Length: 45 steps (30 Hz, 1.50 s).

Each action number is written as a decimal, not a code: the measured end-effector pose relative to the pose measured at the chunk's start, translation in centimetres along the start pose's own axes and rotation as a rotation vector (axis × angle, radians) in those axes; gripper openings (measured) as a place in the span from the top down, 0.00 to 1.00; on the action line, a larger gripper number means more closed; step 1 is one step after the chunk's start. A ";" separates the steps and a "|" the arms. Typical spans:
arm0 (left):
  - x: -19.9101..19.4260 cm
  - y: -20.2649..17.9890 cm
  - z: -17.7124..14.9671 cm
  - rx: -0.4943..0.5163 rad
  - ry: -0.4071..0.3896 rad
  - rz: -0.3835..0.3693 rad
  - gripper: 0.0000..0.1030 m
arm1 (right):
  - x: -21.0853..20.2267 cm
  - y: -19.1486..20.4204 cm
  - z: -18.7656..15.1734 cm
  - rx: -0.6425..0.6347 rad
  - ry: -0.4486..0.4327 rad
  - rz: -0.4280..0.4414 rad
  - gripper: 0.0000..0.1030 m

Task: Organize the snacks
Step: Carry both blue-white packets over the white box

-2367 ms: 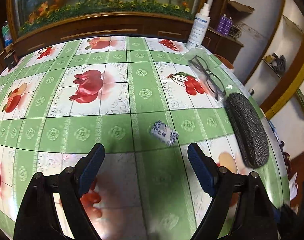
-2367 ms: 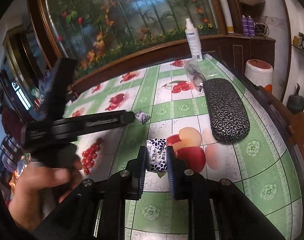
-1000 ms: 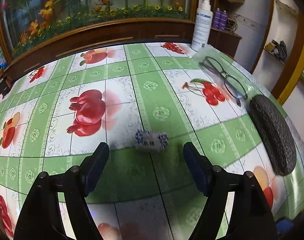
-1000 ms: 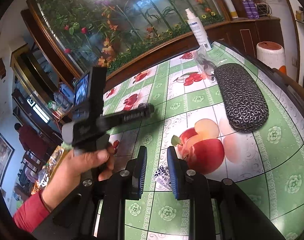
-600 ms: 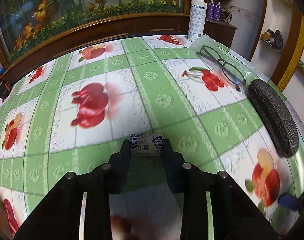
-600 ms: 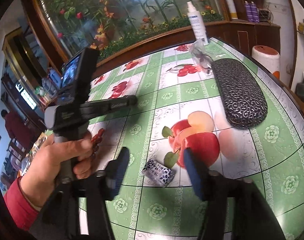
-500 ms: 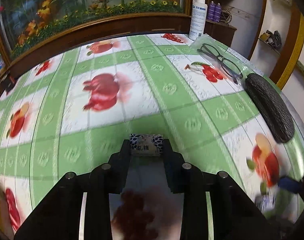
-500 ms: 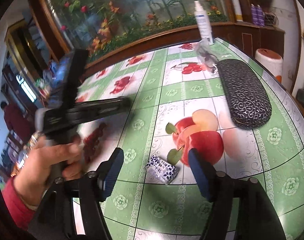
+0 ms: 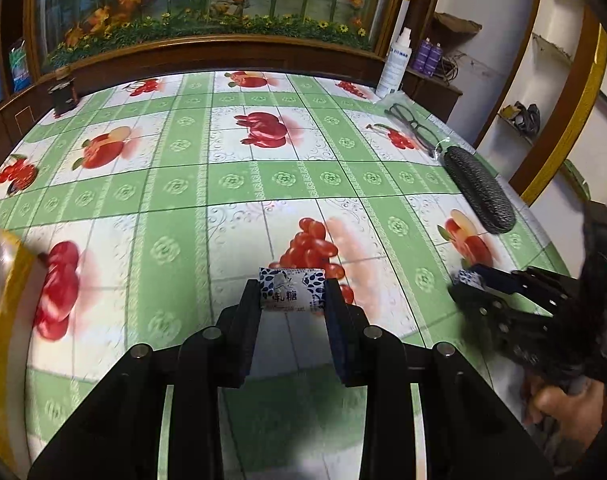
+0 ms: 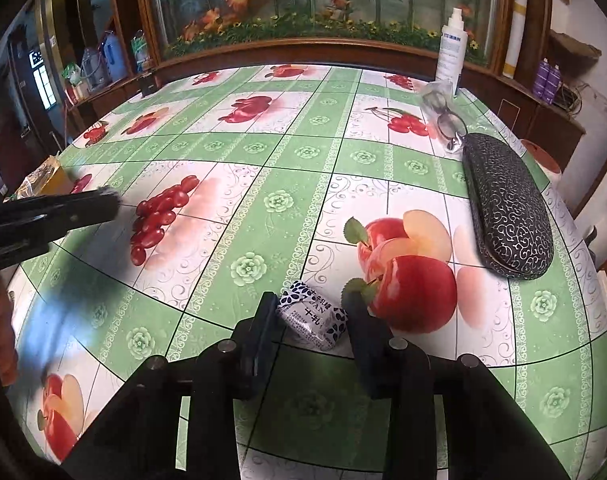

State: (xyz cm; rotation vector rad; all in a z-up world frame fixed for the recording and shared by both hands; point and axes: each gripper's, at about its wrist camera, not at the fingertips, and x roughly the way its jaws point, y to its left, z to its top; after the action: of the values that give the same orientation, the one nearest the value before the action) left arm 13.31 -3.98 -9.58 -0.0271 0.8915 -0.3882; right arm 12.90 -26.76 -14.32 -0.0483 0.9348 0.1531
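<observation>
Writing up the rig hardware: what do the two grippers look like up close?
Both the left gripper and right gripper are matte black, angular plastic linkages with round silver pivot bolts. Each has two flat upright fingers faced with dark blue ribbed pads. No cables or sleeves show.

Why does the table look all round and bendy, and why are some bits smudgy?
Both views come through a fisheye lens, so the flat table bulges like a dome. Left wrist view: the yellow thing at the left edge and the right gripper are smeared by motion; the candy is sharp. Right wrist view: the left gripper is blurred and dark.
</observation>
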 end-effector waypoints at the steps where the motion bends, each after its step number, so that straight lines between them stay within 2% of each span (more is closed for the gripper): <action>1: -0.8 0.2 -0.4 -0.004 -0.006 -0.001 0.73 | -0.1 -0.2 0.0 0.009 0.000 0.011 0.65; 5: -3.6 1.3 -1.6 -0.012 -0.045 0.032 0.73 | -1.2 -0.5 -0.3 0.081 -0.027 0.096 0.65; 9: -6.1 2.6 -2.9 -0.019 -0.085 0.115 0.73 | -3.2 1.1 -0.3 0.111 -0.075 0.188 0.65; 14: -8.3 5.1 -4.5 -0.055 -0.109 0.194 0.73 | -4.5 4.9 -0.1 0.101 -0.101 0.315 0.66; 25: -13.2 9.7 -8.0 -0.136 -0.143 0.289 0.72 | -5.9 13.9 0.9 0.004 -0.104 0.504 0.66; 32: -15.9 13.1 -10.0 -0.199 -0.166 0.360 0.72 | -5.9 18.4 1.6 -0.043 -0.087 0.601 0.66; 45: -18.7 16.9 -12.7 -0.273 -0.193 0.433 0.72 | -6.5 26.5 2.3 -0.159 -0.065 0.686 0.66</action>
State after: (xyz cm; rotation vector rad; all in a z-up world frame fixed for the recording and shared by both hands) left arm -1.56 19.84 -6.60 -0.1186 0.7295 0.1396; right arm 6.89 -1.01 -7.10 0.1325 0.8422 0.8588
